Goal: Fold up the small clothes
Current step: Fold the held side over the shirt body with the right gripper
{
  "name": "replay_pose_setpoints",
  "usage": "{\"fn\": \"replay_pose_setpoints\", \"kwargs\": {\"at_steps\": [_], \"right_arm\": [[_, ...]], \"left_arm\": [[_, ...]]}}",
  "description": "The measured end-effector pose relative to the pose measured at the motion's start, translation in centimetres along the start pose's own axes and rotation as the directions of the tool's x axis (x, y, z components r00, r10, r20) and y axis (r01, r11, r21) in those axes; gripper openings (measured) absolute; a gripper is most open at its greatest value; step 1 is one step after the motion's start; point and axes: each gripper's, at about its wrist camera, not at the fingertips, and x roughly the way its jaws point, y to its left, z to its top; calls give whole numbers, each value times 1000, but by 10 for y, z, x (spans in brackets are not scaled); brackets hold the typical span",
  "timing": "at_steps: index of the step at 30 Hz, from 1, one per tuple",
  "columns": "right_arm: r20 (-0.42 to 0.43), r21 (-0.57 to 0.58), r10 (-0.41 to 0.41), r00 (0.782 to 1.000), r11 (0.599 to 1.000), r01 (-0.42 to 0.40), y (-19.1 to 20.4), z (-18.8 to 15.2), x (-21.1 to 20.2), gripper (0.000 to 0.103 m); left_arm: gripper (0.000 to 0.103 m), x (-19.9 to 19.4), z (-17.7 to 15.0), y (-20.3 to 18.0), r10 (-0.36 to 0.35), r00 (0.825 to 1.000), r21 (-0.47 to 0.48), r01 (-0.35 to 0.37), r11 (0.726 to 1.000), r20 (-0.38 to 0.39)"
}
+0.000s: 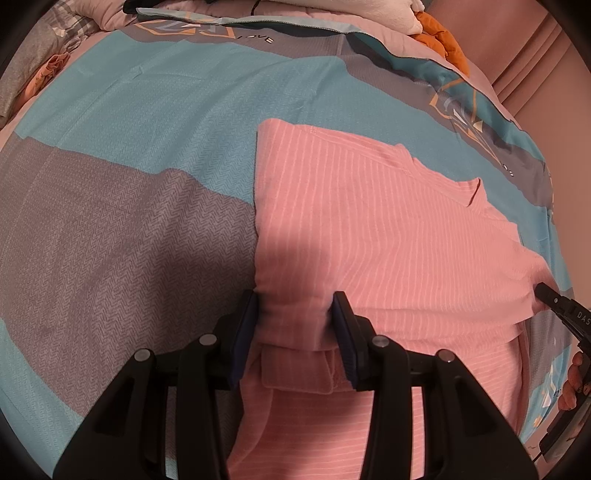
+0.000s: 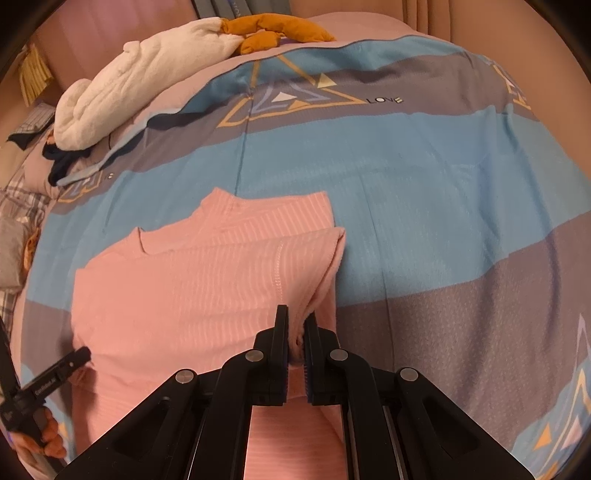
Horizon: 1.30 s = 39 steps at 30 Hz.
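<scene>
A pink striped top point(image 1: 388, 229) lies partly folded on the blue and grey bedspread point(image 1: 147, 129). My left gripper point(image 1: 295, 301) is shut on a thick bunch of its near left edge, and the fabric fills the gap between the pads. In the right wrist view my right gripper point(image 2: 296, 315) is shut on the top point(image 2: 192, 288) at its near right edge, with a thin fold pinched between the fingers. Each gripper also shows in the other's view: the right gripper point(image 1: 545, 290) at the far right, the left gripper point(image 2: 84, 353) at the lower left.
At the head of the bed lie a white fluffy garment point(image 2: 147, 77), an orange cloth point(image 2: 280, 27) and dark clothes point(image 2: 62, 162). Plaid and grey fabric point(image 2: 18, 221) sits at the left. A person's hand point(image 2: 50, 439) holds the left gripper. The bedspread point(image 2: 461, 184) stretches right.
</scene>
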Motion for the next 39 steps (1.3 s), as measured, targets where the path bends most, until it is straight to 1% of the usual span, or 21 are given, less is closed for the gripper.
{"fn": "replay_pose_setpoints", "kwargs": {"at_steps": [18, 39], "right_arm": [[-31, 22, 4, 999, 1000, -3, -4, -8, 12, 7], [-46, 18, -13, 999, 1000, 14, -2, -9, 18, 7]], "left_arm": [[43, 0, 0, 1, -1, 1000, -3, 1, 1000, -2], [44, -1, -1, 1, -1, 1000, -5, 0, 1000, -1]]}}
